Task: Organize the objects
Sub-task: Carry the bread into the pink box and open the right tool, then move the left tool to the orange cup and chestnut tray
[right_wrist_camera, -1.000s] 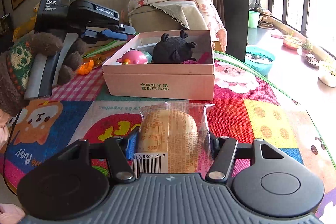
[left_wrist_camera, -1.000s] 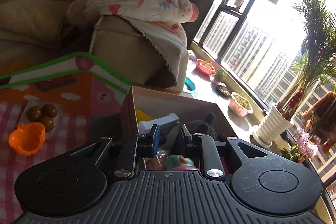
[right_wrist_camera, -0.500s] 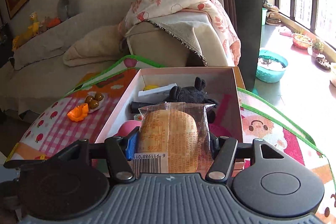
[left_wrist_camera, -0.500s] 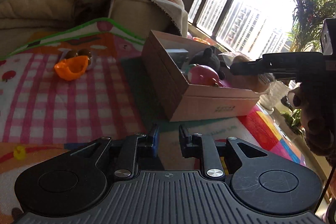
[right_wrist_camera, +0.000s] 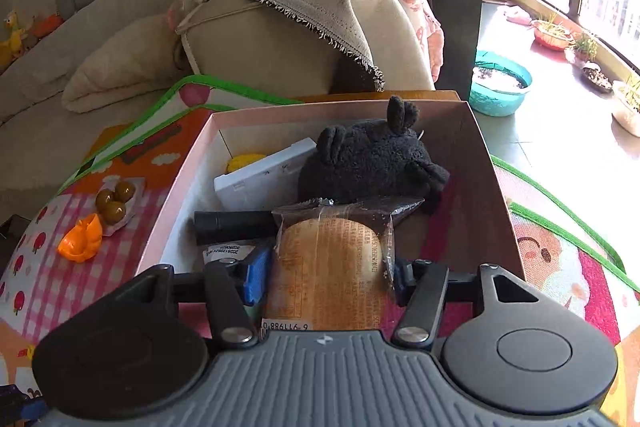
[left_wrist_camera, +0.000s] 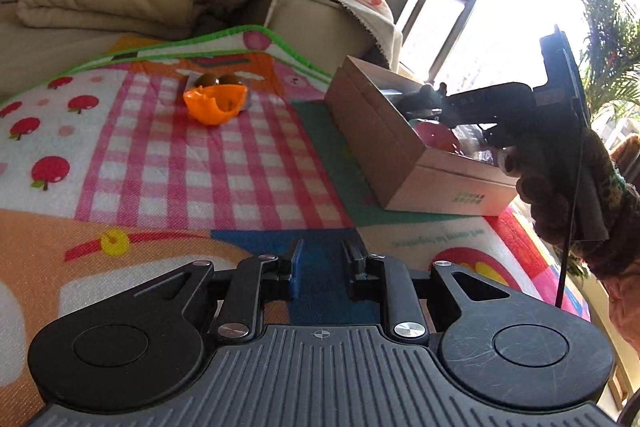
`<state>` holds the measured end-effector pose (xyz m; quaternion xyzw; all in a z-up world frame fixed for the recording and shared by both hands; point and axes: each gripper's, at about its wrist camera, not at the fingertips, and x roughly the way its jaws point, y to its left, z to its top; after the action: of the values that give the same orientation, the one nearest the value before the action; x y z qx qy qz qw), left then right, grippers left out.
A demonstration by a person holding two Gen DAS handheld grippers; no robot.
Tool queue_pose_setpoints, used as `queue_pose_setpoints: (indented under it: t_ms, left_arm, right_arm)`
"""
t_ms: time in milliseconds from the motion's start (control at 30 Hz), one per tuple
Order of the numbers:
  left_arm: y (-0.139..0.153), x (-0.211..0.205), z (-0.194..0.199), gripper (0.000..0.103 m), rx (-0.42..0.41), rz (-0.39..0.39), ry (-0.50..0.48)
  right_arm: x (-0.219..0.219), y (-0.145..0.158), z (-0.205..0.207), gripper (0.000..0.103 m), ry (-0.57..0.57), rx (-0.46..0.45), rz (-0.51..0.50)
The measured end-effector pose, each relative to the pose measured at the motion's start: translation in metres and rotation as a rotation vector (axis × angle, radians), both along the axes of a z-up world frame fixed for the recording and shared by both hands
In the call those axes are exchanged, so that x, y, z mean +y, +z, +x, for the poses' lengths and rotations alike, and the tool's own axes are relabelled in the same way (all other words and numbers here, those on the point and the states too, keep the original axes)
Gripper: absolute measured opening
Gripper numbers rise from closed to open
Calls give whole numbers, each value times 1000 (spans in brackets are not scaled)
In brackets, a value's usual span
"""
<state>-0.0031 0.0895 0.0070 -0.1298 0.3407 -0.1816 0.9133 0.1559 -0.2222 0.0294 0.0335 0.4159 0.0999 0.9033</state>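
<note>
- We see the right gripper clamped on a wrapped bun: a soft, tan, rounded loaf in crinkled clear plastic with a serrated top seal and a barcode label at its near end.
- The bun hangs over the open cardboard box, above its near half; the box is rectangular with thin pinkish walls.
- Inside the box we note a black fuzzy plush toy with small ears, a flat white rectangular case, a matte black cylinder and a yellow item in the far corner.
- The left gripper is closed on nothing, its two fingers near each other above the mat.
- The play mat is soft, printed in pink gingham with apples, and edged in green.
- On the mat, well apart from the box, lie an orange plastic shell and glossy brown balls touching it.
- From the left view, the right gripper reaches over the box's near end, held by a hand in a brown knitted glove.
</note>
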Motion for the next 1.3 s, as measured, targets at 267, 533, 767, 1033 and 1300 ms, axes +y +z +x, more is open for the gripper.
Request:
queue_pose_setpoints:
  t_ms: [267, 533, 767, 1033, 1300]
  left_arm:
    - [7, 8, 14, 22, -58, 112, 94]
    - [28, 45, 78, 22, -55, 63, 258]
    - [22, 74, 136, 22, 99, -114, 379]
    - [14, 68, 207, 22, 175, -26, 375]
    - [6, 40, 214, 20, 189, -12, 289]
  right_arm:
    - [-18, 24, -59, 87, -23, -176, -29]
    - [-28, 5, -135, 96, 15, -244, -19]
    - [-25, -32, -158, 97, 33, -196, -3]
    - [-22, -35, -163, 101, 48, -213, -4]
    - [-29, -36, -160, 103, 29, -206, 36]
